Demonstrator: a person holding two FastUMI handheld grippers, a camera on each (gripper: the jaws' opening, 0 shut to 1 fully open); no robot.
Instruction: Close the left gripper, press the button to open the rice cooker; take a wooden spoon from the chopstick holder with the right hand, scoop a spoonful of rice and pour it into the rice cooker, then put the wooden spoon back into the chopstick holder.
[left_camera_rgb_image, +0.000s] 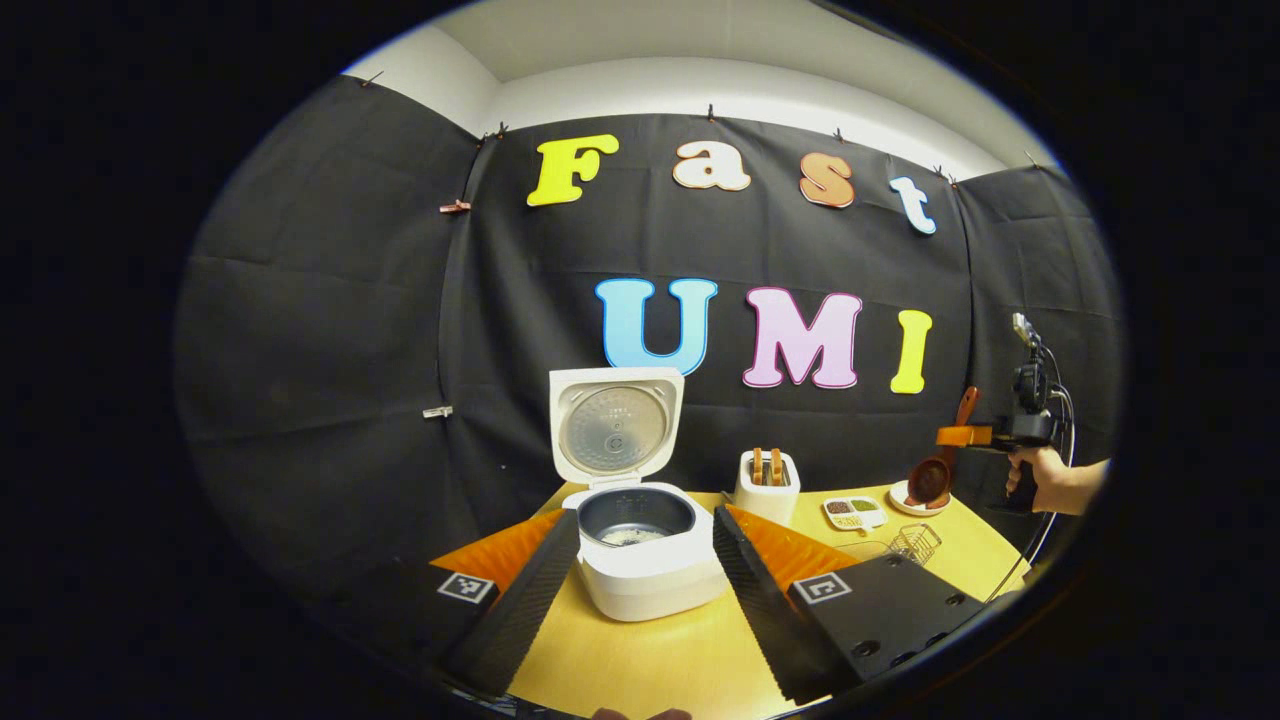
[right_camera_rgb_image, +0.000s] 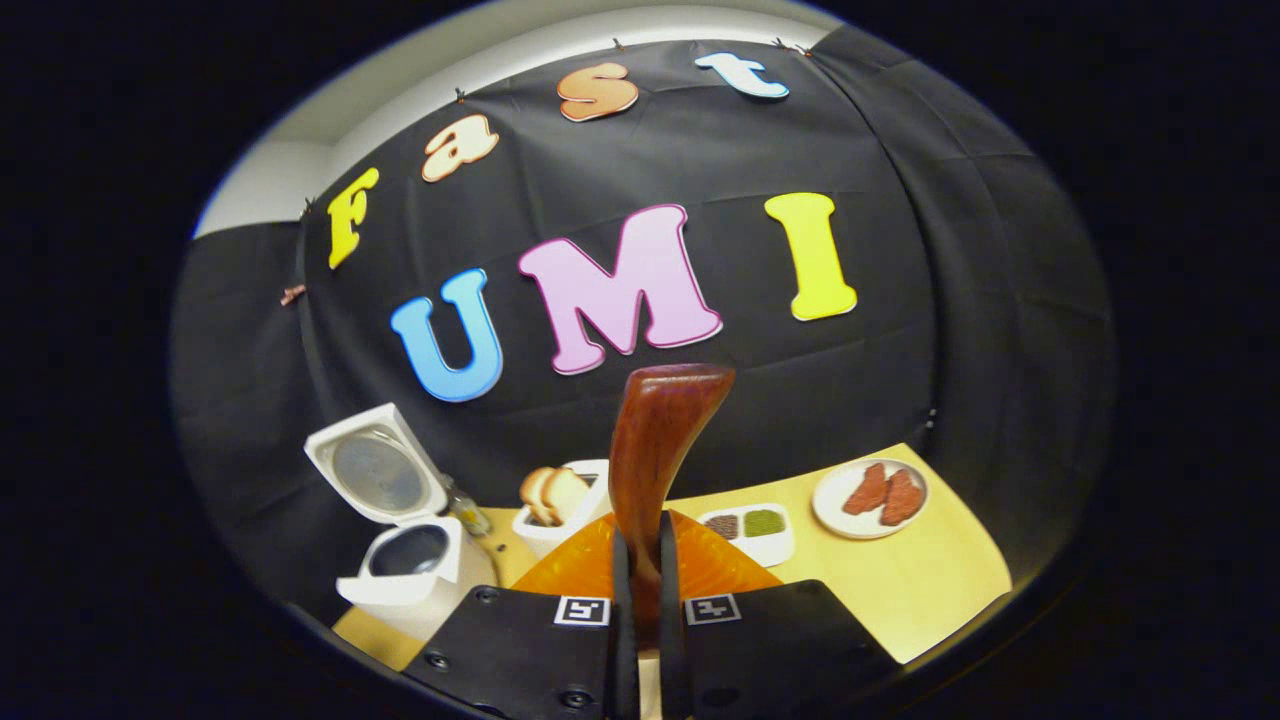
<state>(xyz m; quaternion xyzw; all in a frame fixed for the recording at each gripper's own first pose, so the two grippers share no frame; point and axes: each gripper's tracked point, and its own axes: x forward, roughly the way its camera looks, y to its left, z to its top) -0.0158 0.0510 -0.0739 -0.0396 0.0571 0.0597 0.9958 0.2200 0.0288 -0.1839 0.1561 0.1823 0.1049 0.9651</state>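
Black cloth wall (left_camera_rgb_image: 330, 300); yellow table (left_camera_rgb_image: 650, 655); white ceiling (left_camera_rgb_image: 720, 50)

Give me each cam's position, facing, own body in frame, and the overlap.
Left gripper view: rides the left gripper, faces the open rice cooker; own open fingers show, plus the person's hand farther right.
Right gripper view: rides the right gripper, above the table's right side, facing the wall; fingers clamp the wooden spoon.
Shared: rice cooker, toaster, divided dish, spoon.

White rice cooker (left_camera_rgb_image: 650, 555) sat near worktop's back-left corner, lid up, dark inner pot w/ some rice. White chopstick holder (left_camera_rgb_image: 767, 487) just right of it. Brown wooden spoon (right_camera_rgb_image: 655, 450) was held above worktop, handle upright.
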